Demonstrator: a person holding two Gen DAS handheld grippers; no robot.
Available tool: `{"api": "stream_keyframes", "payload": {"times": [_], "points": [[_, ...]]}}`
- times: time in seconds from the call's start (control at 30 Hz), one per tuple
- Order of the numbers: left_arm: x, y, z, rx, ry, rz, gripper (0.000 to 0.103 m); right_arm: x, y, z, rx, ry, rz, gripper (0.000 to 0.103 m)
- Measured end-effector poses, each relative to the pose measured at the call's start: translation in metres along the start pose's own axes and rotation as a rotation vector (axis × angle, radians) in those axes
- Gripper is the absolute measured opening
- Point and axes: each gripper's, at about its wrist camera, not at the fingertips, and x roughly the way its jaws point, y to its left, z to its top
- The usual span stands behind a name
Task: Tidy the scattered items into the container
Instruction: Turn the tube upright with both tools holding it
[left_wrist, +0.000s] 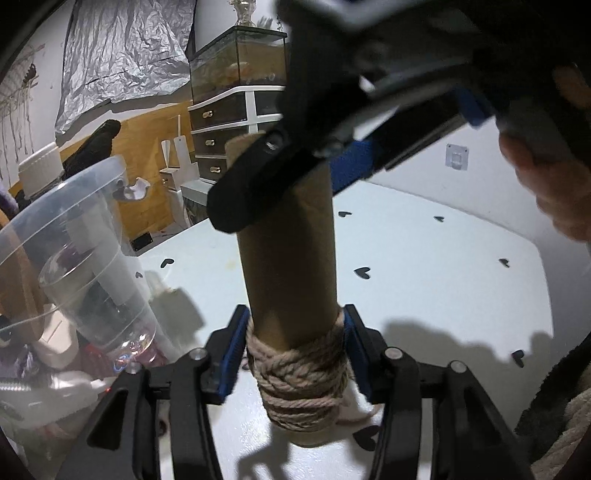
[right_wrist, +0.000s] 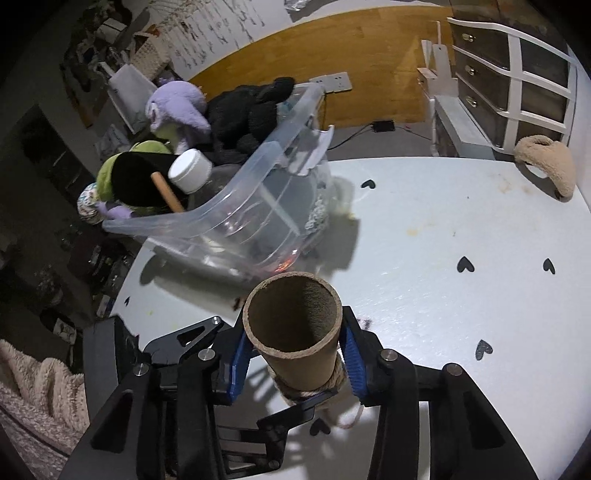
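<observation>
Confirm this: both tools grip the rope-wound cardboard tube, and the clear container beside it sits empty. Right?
Not quite. The clear container is not empty: the right wrist view shows plush toys, a black item and a white-capped bottle in it. The rest holds: the left tool and right tool both grip the cardboard tube.

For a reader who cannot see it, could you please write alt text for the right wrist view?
A brown cardboard tube wound with twine stands gripped between the blue pads of the right hand-held gripper, open end toward the camera. Behind it on the white heart-dotted table sits a clear plastic container holding plush toys and a white-capped bottle.
</observation>
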Motion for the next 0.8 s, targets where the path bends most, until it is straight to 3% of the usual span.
{"api": "stream_keyframes", "payload": {"times": [0.07, 0.1, 0.13, 0.27, 0.4, 0.63, 0.8], "points": [[0.004, 0.002, -0.004, -0.003, 0.016, 0.002, 0.069, 0.002, -0.001, 0.003, 0.009, 0.010, -0.004, 0.044], [0.007, 0.003, -0.006, -0.003, 0.031, -0.003, 0.066, 0.003, -0.001, 0.005, 0.013, 0.018, -0.006, 0.044], [0.009, 0.002, -0.008, 0.003, 0.051, -0.016, 0.055, 0.003, -0.001, 0.006, 0.017, 0.028, -0.010, 0.044], [-0.002, 0.005, -0.005, 0.006, 0.043, -0.015, 0.054, 0.000, 0.005, 0.011, 0.023, 0.054, -0.019, 0.044], [-0.040, 0.009, 0.018, 0.035, -0.063, 0.085, 0.053, -0.027, 0.031, 0.020, -0.036, 0.009, -0.026, 0.044], [-0.106, 0.016, 0.057, 0.088, -0.248, 0.259, 0.053, -0.109, 0.095, 0.042, -0.173, -0.198, 0.007, 0.044], [-0.148, 0.031, 0.075, 0.167, -0.346, 0.448, 0.051, -0.143, 0.141, 0.050, -0.273, -0.316, 0.048, 0.044]]}}
